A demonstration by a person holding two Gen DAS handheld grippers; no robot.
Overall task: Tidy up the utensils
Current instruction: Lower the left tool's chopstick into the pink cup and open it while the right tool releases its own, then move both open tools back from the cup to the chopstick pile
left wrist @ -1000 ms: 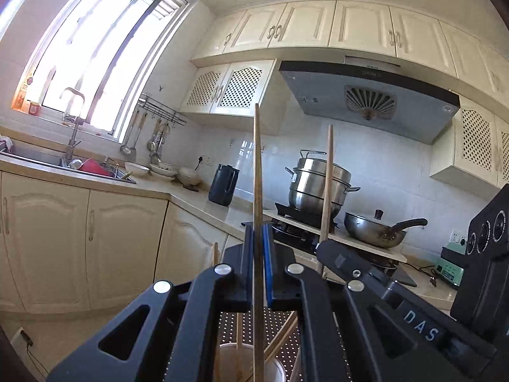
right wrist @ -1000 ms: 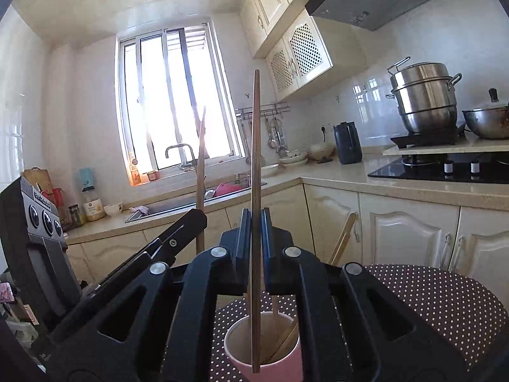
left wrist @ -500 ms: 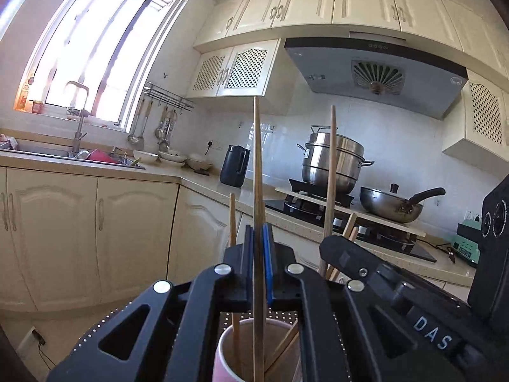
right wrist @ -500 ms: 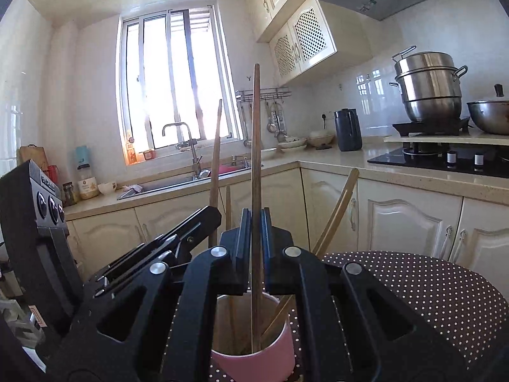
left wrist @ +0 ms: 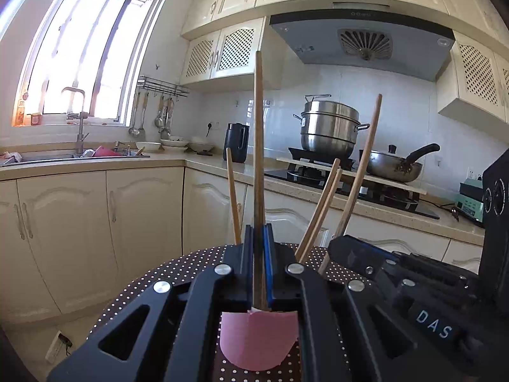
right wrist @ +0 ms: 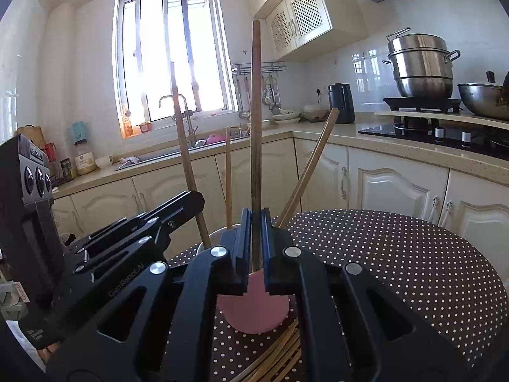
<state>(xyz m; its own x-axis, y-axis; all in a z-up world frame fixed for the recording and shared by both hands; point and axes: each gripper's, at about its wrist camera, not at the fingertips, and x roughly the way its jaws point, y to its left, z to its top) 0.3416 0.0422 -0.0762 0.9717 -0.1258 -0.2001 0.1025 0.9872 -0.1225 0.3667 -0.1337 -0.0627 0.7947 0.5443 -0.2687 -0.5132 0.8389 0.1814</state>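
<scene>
A round table [right wrist: 413, 264] with a dark, white-dotted cover stands in a cream kitchen. Behind it run the counter [left wrist: 95, 162], a sink [left wrist: 63, 156] under the window, a black kettle [left wrist: 236, 142], a steel steamer pot [left wrist: 329, 125] and a wok [left wrist: 393, 164] on the hob.

A pink cup [left wrist: 257, 339] stands on the table, just below and in front of both grippers. Several chopsticks already lean in it: one near-upright [left wrist: 233, 197] and a pair slanting right [left wrist: 319, 213]. More chopsticks [right wrist: 280, 356] lie flat on the table by the cup's near side, partly hidden by the right gripper's body.

The left gripper [left wrist: 260, 264] is clamped on a dark chopstick [left wrist: 258, 133], held upright with its lower end going down into the cup. The right gripper [right wrist: 255, 245] pinches another chopstick [right wrist: 255, 111] the same way, over the same cup. Each gripper shows in the other's view, close beside it, with its stick tilted.

"DAS" [left wrist: 434, 323] is printed on the right gripper's body. Small lettering on the left gripper's side is too blurred to read.
</scene>
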